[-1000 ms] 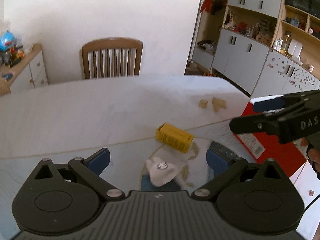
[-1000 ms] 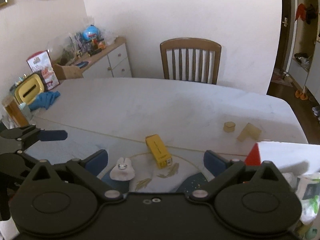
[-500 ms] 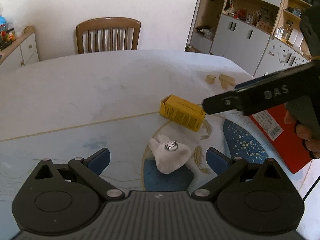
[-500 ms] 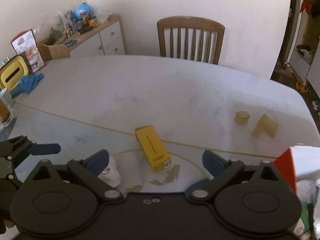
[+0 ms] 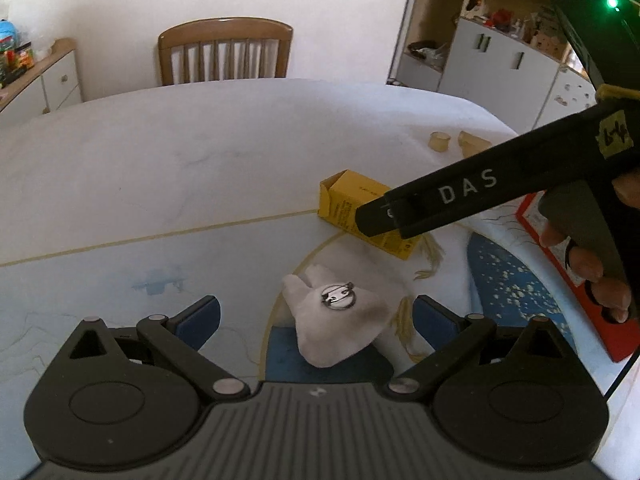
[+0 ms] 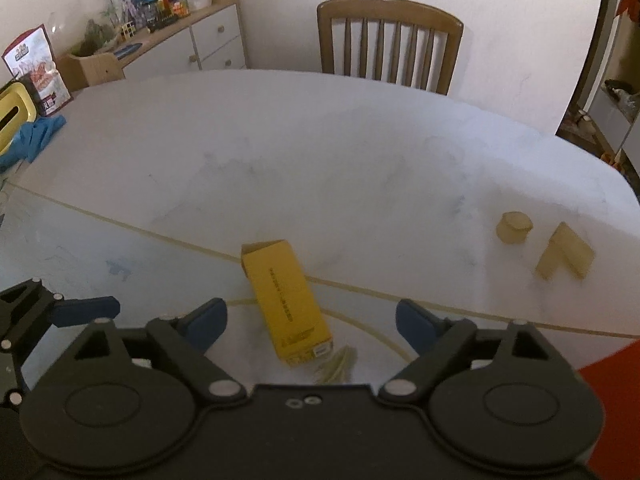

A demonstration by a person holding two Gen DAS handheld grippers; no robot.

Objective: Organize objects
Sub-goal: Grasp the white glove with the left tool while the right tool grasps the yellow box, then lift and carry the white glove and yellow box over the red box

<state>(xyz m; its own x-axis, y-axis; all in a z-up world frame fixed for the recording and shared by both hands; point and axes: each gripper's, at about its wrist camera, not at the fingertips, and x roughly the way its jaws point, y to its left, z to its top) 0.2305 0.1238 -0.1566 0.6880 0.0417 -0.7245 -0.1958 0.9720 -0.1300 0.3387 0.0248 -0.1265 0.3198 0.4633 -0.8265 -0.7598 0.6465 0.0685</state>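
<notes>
Tools both apart — right tool [image 6: 311, 318] closing around yellow box [image 6: 286, 300]; left tool [image 5: 316, 320] flanks white pouch [image 5: 340, 320], six o'clock.

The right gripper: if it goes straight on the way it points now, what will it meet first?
Most likely the yellow box. It lies on the table between the closing jaws of the right gripper, whose pads do not touch it yet. How far off it is stays unclear.

Wooden chair [image 6: 390, 44] behind the table, white sideboard [image 6: 208, 46] against the wall, grey cupboards [image 5: 500, 60]
</notes>
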